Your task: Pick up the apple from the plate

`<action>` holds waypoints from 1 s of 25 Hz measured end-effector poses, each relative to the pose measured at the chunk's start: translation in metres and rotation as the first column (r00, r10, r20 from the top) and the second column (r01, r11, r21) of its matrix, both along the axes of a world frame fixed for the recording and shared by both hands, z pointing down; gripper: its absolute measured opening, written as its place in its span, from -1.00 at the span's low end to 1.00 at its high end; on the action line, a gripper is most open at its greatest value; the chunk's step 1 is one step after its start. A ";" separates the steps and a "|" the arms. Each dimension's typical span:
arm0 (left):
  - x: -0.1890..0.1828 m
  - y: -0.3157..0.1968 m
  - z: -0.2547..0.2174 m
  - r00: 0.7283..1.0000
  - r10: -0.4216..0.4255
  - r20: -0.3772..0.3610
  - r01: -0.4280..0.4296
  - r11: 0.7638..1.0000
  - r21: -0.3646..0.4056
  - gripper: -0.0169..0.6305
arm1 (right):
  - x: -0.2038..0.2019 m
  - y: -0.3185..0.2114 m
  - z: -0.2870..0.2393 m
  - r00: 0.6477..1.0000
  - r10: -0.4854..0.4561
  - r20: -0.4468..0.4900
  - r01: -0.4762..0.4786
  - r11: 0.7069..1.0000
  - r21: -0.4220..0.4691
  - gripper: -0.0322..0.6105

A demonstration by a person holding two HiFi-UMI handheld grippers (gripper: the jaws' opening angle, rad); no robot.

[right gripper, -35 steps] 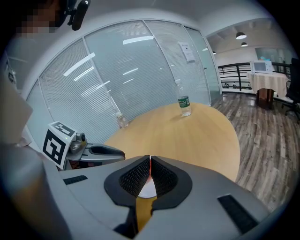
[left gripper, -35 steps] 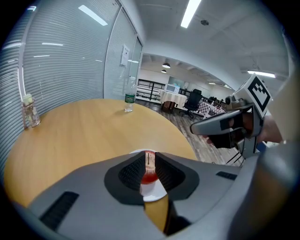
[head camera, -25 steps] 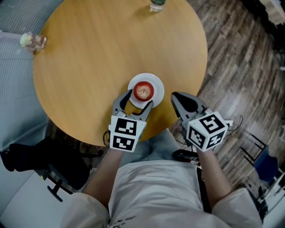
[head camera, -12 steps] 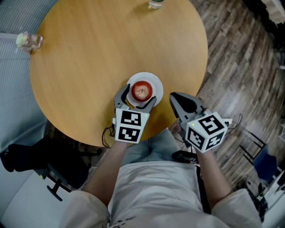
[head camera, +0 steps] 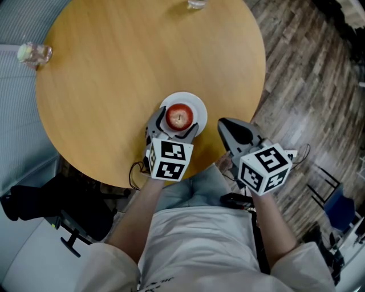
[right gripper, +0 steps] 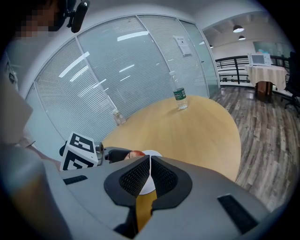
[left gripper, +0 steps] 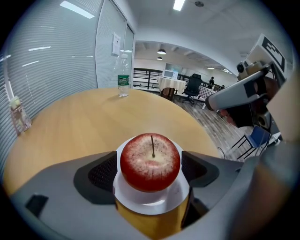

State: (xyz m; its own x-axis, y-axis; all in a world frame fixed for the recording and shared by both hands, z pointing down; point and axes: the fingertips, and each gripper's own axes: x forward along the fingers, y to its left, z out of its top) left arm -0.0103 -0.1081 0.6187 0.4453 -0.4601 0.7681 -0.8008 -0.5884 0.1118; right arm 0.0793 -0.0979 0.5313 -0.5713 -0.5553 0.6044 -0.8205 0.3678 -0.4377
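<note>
A red apple (head camera: 180,117) (left gripper: 150,161) sits on a small white plate (head camera: 198,103) (left gripper: 151,206) near the front edge of the round wooden table (head camera: 114,74). My left gripper (head camera: 174,126) (left gripper: 150,172) reaches over the table edge with one jaw on each side of the apple. Its jaws are opening and the pads stand close beside the apple without visibly pressing on it. My right gripper (head camera: 224,123) (right gripper: 149,172) hovers off the table's front right edge, shut with nothing between its pads. The apple (right gripper: 136,153) peeks past the left gripper in the right gripper view.
A water bottle (head camera: 197,3) (left gripper: 123,84) (right gripper: 179,97) stands at the table's far edge. A small clear jar (head camera: 32,53) (left gripper: 18,116) sits at the far left edge. Wood floor (head camera: 308,85) lies to the right, a black bag (head camera: 34,205) to the lower left.
The left gripper has moved forward and down, so its jaws now flank the apple, and they have spread wider. The right gripper has stayed put.
</note>
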 end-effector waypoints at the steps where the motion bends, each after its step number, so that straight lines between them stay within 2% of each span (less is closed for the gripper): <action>1: 0.000 0.001 0.002 1.000 0.002 0.006 -0.002 1.000 -0.004 0.38 | 0.000 0.000 0.000 1.000 0.001 0.001 -0.001 1.000 -0.001 -0.80; 6: -0.001 0.002 0.005 1.000 0.009 0.019 -0.009 1.000 -0.012 0.38 | 0.001 0.001 0.000 1.000 0.000 0.003 0.000 1.000 -0.006 -0.80; 9: -0.001 0.001 0.005 1.000 0.009 0.017 -0.009 1.000 -0.008 0.29 | 0.002 0.002 0.002 1.000 0.001 0.003 -0.001 1.000 -0.008 -0.80; 18: 0.001 -0.004 0.000 1.000 0.005 -0.017 -0.005 1.000 0.024 0.28 | 0.006 0.003 0.000 1.000 -0.003 0.002 0.003 1.000 -0.004 -0.80; 25: -0.001 -0.001 -0.011 1.000 0.007 -0.002 -0.006 0.999 0.038 0.28 | 0.003 0.002 -0.011 1.000 0.001 0.019 -0.001 1.000 0.013 -0.80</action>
